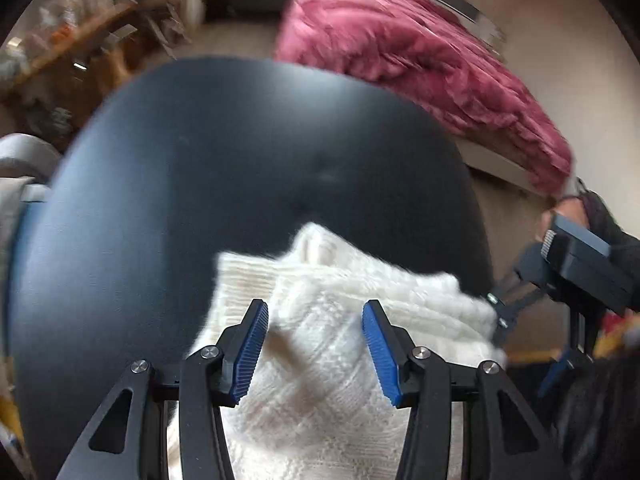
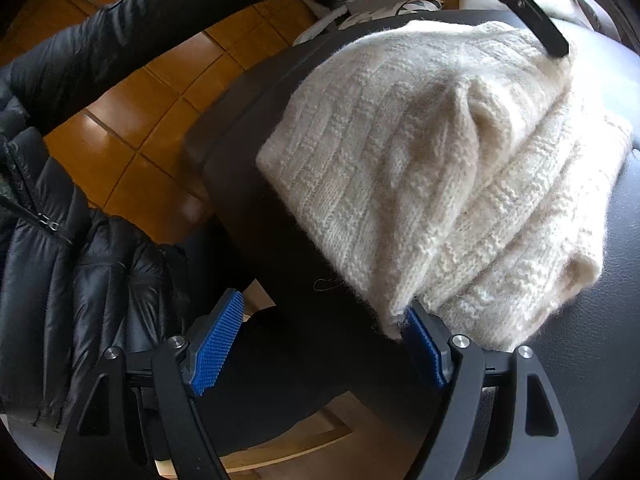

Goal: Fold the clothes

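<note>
A cream knit sweater [image 2: 432, 168] is lying folded at the edge of the dark round table [image 1: 208, 152]. The left gripper [image 1: 316, 344] is hovering above it, jaws spread and empty. The right gripper [image 2: 320, 344] is gaping wide at the sweater's corner, one pad touching the wool, not clamping it.

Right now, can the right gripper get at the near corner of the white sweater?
Probably yes. The right gripper is open and the white sweater has its near corner right beside one blue pad, at the edge of the black table. Nothing sits between them.
</note>
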A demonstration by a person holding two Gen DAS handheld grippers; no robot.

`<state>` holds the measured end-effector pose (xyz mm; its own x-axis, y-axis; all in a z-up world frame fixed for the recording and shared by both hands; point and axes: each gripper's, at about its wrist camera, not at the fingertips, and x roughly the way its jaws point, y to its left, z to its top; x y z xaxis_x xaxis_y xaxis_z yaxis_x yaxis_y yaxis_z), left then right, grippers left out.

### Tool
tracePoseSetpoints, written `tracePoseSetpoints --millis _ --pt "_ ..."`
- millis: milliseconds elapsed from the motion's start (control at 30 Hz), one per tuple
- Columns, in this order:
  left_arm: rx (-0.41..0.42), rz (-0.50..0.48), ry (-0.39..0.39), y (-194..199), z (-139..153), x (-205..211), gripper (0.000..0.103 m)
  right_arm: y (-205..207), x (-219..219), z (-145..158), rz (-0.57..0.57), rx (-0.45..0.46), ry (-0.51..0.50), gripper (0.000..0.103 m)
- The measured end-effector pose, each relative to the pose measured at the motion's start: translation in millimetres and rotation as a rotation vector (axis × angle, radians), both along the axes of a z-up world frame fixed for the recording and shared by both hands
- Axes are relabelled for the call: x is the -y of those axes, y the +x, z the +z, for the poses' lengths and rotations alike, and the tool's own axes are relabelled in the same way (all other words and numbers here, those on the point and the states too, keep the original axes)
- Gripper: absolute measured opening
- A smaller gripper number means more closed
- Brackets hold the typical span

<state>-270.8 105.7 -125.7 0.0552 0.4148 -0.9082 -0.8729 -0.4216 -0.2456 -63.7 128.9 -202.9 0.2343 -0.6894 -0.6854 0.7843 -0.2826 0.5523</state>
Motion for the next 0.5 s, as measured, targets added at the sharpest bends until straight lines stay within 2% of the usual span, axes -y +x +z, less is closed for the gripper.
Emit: tracePoseSetpoints --millis 133,167,200,233,267,400,433,500 --pt "0.114 -0.050 -0.003 -4.8 -3.6 0.7 0.048 -0.5 8.1 2.8 0.003 -0.003 -0.011 0.080" --pt "0.124 -0.060 -0.006 -3.2 -3.3 1.9 0.043 0.3 10.0 3.7 0.004 -0.007 -0.010 0.080" --pt "0.103 -0.064 0.002 0.3 0.3 3.7 0.027 5.1 7.9 5.3 0.004 -0.013 -0.007 0.080" --pt "0.075 -0.062 0.026 3.9 6.6 5.9 0.015 9.8 5.7 6.9 0.004 -0.019 -0.005 0.080" --pt "0.048 -0.059 0.049 7.6 13.0 8.0 0.015 14.5 3.6 8.4 0.003 -0.025 -0.002 0.080" --pt "0.003 0.089 0.279 12.0 35.5 27.9 0.012 25.9 1.5 12.0 -0.008 -0.040 -0.001 0.080" --pt "0.001 0.132 0.313 11.3 33.4 30.4 0.012 27.1 2.4 12.4 -0.013 -0.042 -0.003 0.080" --pt "0.008 0.229 0.302 6.8 14.3 31.2 0.012 28.7 6.0 13.7 -0.022 -0.042 -0.004 0.080"
